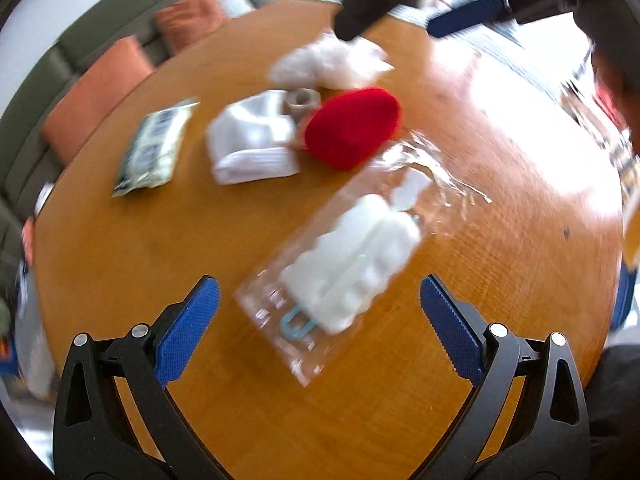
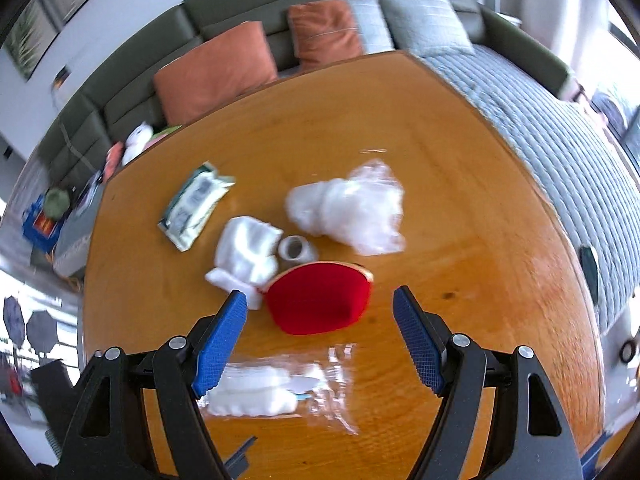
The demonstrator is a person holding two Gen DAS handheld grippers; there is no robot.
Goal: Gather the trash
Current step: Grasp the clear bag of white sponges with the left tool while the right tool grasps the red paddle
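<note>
Approach step, nothing grabbed: left tool (image 1: pixel 320 304) gapes wide, empty, over clear plastic bag of white cotton pads (image 1: pixel 352 256) on round wooden worktop (image 1: pixel 500 280); right tool (image 2: pixel 320 320) wide, empty, above red oval pad (image 2: pixel 320 300). Next: drop left, pinch bag edge

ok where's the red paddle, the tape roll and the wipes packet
red paddle (image 2: pixel 320 300), right wrist view, middle of its red face
tape roll (image 2: pixel 295 248), right wrist view, on its open end
wipes packet (image 2: pixel 194 206), right wrist view, middle of its printed front
</note>
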